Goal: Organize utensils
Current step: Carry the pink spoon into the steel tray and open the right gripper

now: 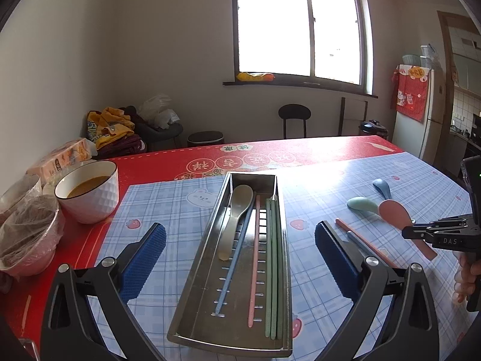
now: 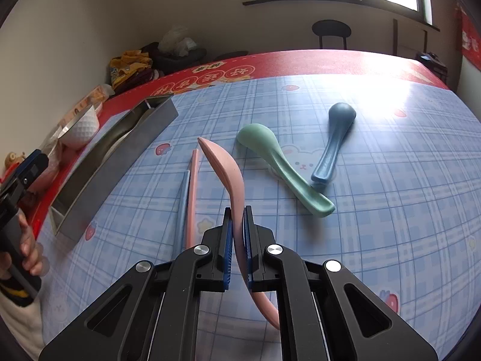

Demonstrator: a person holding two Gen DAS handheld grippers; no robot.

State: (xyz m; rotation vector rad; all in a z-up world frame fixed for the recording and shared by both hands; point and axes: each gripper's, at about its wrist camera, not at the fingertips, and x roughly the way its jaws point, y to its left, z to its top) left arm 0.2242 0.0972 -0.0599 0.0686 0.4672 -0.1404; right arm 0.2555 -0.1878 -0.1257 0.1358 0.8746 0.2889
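Note:
A steel utensil tray (image 1: pixel 192 282) lies on the blue checked mat, holding a beige spoon (image 1: pixel 237 207), a blue chopstick (image 1: pixel 237 249), a pink chopstick (image 1: pixel 255 258) and green chopsticks (image 1: pixel 273 264). My left gripper (image 1: pixel 240 240) is open and empty, its fingers on either side of the tray. My right gripper (image 2: pixel 237 219) is shut on a pink spoon (image 2: pixel 224 168), held above the mat; it also shows in the left wrist view (image 1: pixel 393 213). A green spoon (image 2: pixel 279 162), a dark blue spoon (image 2: pixel 333 141), a pink chopstick (image 2: pixel 192 192) and a blue chopstick (image 2: pixel 182 207) lie on the mat. The tray (image 2: pixel 120 162) is to the left.
A white bowl of brown liquid (image 1: pixel 90 192), covered bowls (image 1: pixel 27 234) and a box (image 1: pixel 60 159) stand on the red tablecloth at the left. Chairs, a stool and a fridge (image 1: pixel 421 111) stand beyond the table's far edge.

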